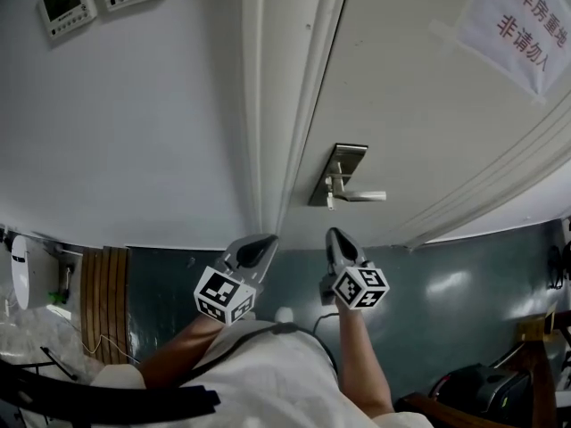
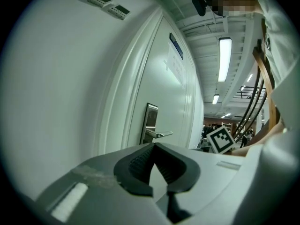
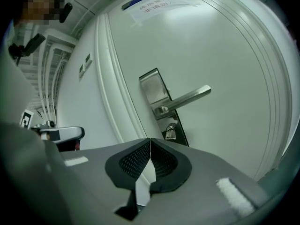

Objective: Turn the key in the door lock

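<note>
Both grippers are short of the door, nothing gripped yet.

Left gripper (image 1: 261,241): jaws closed tip to tip and empty. Its own view shows only wall and door past them. Right gripper (image 1: 332,234): jaws pressed together too, nothing between them.

Task's thing: the small silver metal key (image 3: 170,133) sits in the keyhole in the dark lower section of the brushed steel lock plate (image 3: 153,89), just below the straight satin-metal lever handle (image 3: 188,96). The right gripper view looks almost straight at it, with the key just above the jaw tips in frame and clear of them. That reads as lining up on the key, so the right is likely the working side. The left sits beside it, aimed more at the moulded white door frame (image 1: 268,105), and is probably just parked.

Judgement: approach phase, key untouched. The jaws have to part before they can take the key head.

Materials:
- Door: the flat white painted door (image 1: 419,105) is smooth, with ridged trim round a panel.
- Pads: the pads (image 3: 136,159) are black rubber with fine ribbing and a V profile, which should suit pinching a thin flat key head.
- Key: the head is small and tucked close under the lever, so the handle may crowd the gripper on the turn. It's too small to tell its shape.
</note>
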### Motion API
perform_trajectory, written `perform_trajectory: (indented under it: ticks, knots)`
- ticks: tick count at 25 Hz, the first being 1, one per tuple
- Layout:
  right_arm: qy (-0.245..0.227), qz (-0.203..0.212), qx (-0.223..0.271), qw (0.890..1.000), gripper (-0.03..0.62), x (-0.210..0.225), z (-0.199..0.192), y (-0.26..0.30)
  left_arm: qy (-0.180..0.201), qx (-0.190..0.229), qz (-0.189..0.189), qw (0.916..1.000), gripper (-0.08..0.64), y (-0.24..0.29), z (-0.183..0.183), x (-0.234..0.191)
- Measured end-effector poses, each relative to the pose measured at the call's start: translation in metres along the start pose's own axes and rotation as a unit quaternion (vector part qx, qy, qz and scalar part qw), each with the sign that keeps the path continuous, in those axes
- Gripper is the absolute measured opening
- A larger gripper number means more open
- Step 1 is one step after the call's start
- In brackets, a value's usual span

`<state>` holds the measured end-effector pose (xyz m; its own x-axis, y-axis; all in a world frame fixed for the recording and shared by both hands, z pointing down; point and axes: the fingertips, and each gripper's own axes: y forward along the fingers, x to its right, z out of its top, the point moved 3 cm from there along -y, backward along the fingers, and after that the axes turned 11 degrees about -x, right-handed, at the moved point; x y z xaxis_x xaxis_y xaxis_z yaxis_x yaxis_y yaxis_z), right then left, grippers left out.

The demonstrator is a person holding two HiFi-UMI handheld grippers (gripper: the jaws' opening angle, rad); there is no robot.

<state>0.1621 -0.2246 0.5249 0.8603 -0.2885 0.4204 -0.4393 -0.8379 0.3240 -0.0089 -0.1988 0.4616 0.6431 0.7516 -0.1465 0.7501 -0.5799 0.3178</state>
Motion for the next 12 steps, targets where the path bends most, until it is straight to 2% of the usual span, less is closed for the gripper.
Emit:
perform_trajectory:
  ticks: [4, 7, 9, 12]
  knots:
    - [0.088, 0.039, 0.004, 0.995, 0.036, 0.021, -0.002, 0.016, 0.003, -0.001, -0.002, 1.0000, 0.003, 0.006, 0.002, 0.010]
    - [0.141, 0.065, 0.002, 0.988, 0.148, 0.031, -0.005, 0.031, -0.005, -0.005, 0.001, 1.0000, 0.003, 0.007, 0.000, 0.012]
    - [0.179, 0.089, 0.008, 0.980, 0.169, 0.033, -0.002, 0.040, -0.003, -0.008, 0.007, 0.9999, 0.003, 0.007, -0.001, 0.012]
    - [0.258, 0.109, 0.021, 0.960, 0.178, 0.042, -0.003, 0.050, -0.003, -0.013, 0.021, 0.9997, 0.003, 0.005, -0.003, 0.008]
